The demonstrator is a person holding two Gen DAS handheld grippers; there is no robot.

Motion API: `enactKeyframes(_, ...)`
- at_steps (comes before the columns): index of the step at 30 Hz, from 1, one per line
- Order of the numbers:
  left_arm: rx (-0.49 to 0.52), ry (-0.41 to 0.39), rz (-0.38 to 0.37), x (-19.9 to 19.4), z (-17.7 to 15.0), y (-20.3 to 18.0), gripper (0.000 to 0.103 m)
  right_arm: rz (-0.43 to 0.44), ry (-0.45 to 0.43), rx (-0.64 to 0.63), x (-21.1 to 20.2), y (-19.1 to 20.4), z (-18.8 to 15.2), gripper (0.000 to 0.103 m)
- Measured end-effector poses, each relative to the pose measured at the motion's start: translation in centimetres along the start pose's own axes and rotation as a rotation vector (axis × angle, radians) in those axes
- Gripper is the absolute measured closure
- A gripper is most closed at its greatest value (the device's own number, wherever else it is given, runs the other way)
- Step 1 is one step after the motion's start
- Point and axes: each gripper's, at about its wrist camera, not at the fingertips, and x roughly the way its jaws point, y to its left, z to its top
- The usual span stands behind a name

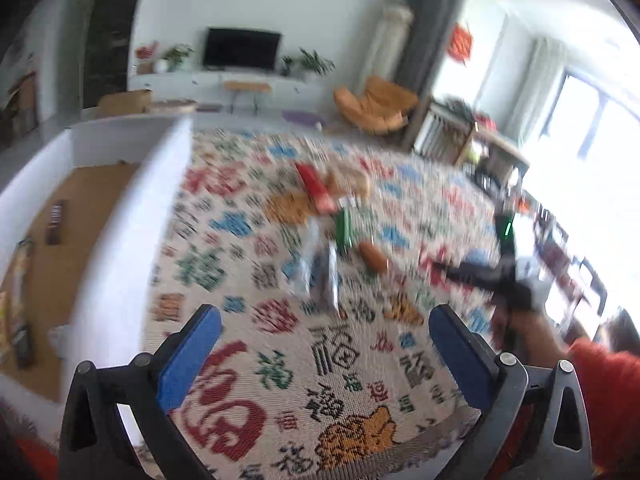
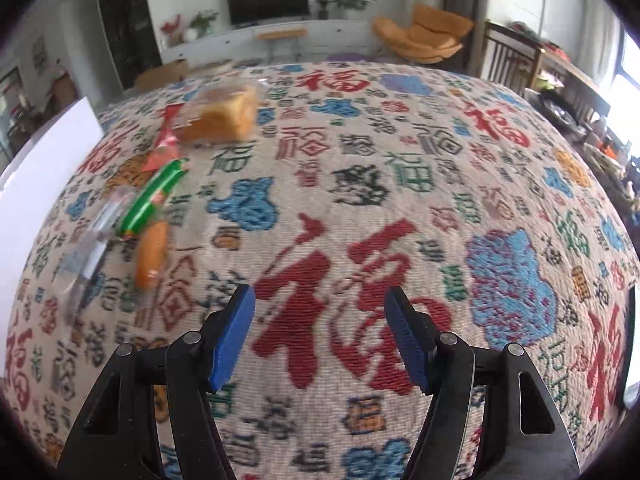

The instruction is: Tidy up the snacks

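Left wrist view. Frame is motion-blurred. Patterned tablecloth (image 1: 360, 360) covers the table, printed with red, blue, green and orange characters. Snacks lie in a loose cluster at mid-distance, ahead of the gripper: red packet (image 1: 315, 188) farthest, touching the wrapped bread (image 1: 349, 182) on its right; green packet (image 1: 343, 229) nearer; orange sausage (image 1: 373, 257) just right of it; clear wrapper (image 1: 320, 276) nearest, on the left of the cluster. Nothing lies between the fingers and the snacks. Left gripper (image 1: 325, 364) hovers over bare cloth, jaws wide apart, nothing between the blue pads (image 1: 188, 360). White box (image 1: 120, 240) stands at the left, its wall beside the cloth; its brown floor holds a dark bar (image 1: 56, 222) toward the far end and a long printed packet (image 1: 20, 300) nearer, against the left wall. Details of both are too blurred to tell. The right gripper (image 1: 486, 276) shows at the right as a dark blur, held by a hand with a red sleeve (image 1: 600, 396) behind it.

Right wrist view. Same cloth (image 2: 400, 200) fills the frame. Snacks sit far left: bread (image 2: 224, 116) farthest, red packet (image 2: 166, 140) touching its left side, green packet (image 2: 154, 200) nearer, sausage (image 2: 152, 254) just below it, clear wrapper (image 2: 92, 248) leftmost. Right gripper (image 2: 320, 340) is over a large red character, well apart from the snacks, jaws apart and empty. A corner of the white box (image 2: 52, 168) shows at the left edge. Beyond the table: television (image 2: 268, 0), orange chair (image 2: 424, 36).
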Motion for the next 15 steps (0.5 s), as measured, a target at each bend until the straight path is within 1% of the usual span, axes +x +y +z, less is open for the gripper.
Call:
enactKeyframes(1,0.012,0.031,0.021,1.6,-0.4,-0.4,0.000,-0.006,-0.009,0.001,0.3,-0.2,0.1,0.033)
enactKeyframes(3,-0.002,0.072,0.069,4.4,-0.9,0.5,0.000,-0.026,-0.015,-0.006,1.0,-0.3,0.1,0.033)
enactKeyframes(5,-0.027,0.068,0.122,6.4,-1.0,2.5,0.000,-0.055,-0.009,-0.009,2.0,-0.7,0.0,0.033)
enactKeyframes(7,-0.027,0.059,0.187,8.5,-1.2,3.6,0.000,-0.043,-0.010,0.019,1.9,-1.7,-0.1,0.025)
enactKeyframes(8,-0.029,0.063,0.216,9.5,-1.0,4.1,0.000,-0.035,-0.004,0.036,1.5,-2.1,-0.1,0.024)
enactKeyframes(10,-0.028,0.074,0.232,11.1,-1.1,5.4,0.000,-0.028,-0.006,0.039,1.2,-2.7,-0.4,0.024)
enactKeyframes(12,-0.013,0.093,0.246,12.7,-0.6,5.8,0.000,-0.048,-0.002,0.024,1.3,-2.4,-0.4,0.022)
enactKeyframes(13,-0.004,0.099,0.256,13.0,-0.5,5.9,0.000,-0.058,-0.001,0.023,1.4,-2.5,-0.4,0.020)
enactKeyframes(15,-0.002,0.111,0.281,14.1,-0.6,6.3,0.000,-0.048,0.001,0.038,1.4,-2.9,-0.5,0.018)
